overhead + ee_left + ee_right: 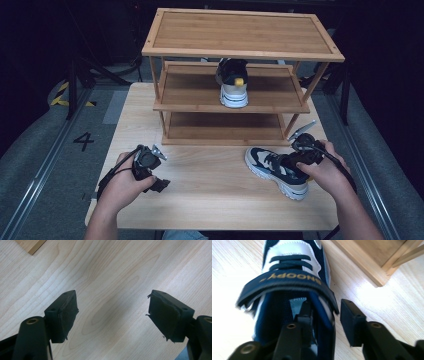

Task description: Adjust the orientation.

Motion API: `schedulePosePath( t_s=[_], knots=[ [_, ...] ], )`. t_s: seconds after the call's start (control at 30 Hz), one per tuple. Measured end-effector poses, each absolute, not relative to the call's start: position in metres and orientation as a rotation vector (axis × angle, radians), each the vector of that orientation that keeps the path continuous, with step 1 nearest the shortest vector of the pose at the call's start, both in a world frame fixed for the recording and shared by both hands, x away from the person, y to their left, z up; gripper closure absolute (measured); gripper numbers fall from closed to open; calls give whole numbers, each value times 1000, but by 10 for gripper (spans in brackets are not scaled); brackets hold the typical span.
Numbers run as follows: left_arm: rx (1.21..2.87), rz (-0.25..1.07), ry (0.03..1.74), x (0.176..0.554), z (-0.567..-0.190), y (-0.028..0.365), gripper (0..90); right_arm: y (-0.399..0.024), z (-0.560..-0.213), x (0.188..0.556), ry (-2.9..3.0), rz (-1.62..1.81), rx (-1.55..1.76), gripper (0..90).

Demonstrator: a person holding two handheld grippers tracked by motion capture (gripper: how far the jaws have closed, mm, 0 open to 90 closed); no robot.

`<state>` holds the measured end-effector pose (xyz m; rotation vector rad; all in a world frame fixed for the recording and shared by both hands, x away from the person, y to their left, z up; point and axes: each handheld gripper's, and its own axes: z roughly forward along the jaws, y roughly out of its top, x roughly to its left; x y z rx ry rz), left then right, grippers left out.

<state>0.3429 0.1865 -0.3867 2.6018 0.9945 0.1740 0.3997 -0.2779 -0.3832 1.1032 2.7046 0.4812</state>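
Observation:
A navy and white sneaker (272, 167) with a strap reading SNOOPY (292, 277) lies on the table at the right, toe toward the middle. My right gripper (295, 159) sits at its heel opening. In the right gripper view (325, 305) one jaw reaches inside the shoe and the other stands outside the collar, a small gap away, so it is open. A matching sneaker (232, 82) stands on the rack's middle shelf. My left gripper (152, 179) hovers at the table's left, open over bare wood (112, 302).
The three-tier wooden rack (240, 32) stands at the back of the light wooden table (200, 195); its bottom corner is close to the right gripper (367, 262). The bottom shelf is bare. Dark floor surrounds the table.

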Motion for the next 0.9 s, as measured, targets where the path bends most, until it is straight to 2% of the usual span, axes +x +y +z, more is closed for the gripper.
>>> schedulePosePath(
  t_s=[0.1,0.33,0.67,0.83,0.9],
  knots=[
    [2613,160,981,349,-388,184,236,-287,-369,388,2669,551,1105,583],
    [2620,135,959,358,-389,175,235,-305,-343,359,2648,641,1106,594],
    [2638,119,910,369,-388,160,234,-325,-343,339,2725,545,1199,647],
    [2646,118,882,372,-387,157,235,-323,-351,340,2755,552,1186,807],
    [2641,114,891,372,-387,157,234,-322,-350,339,2755,548,1181,835]
  ],
)
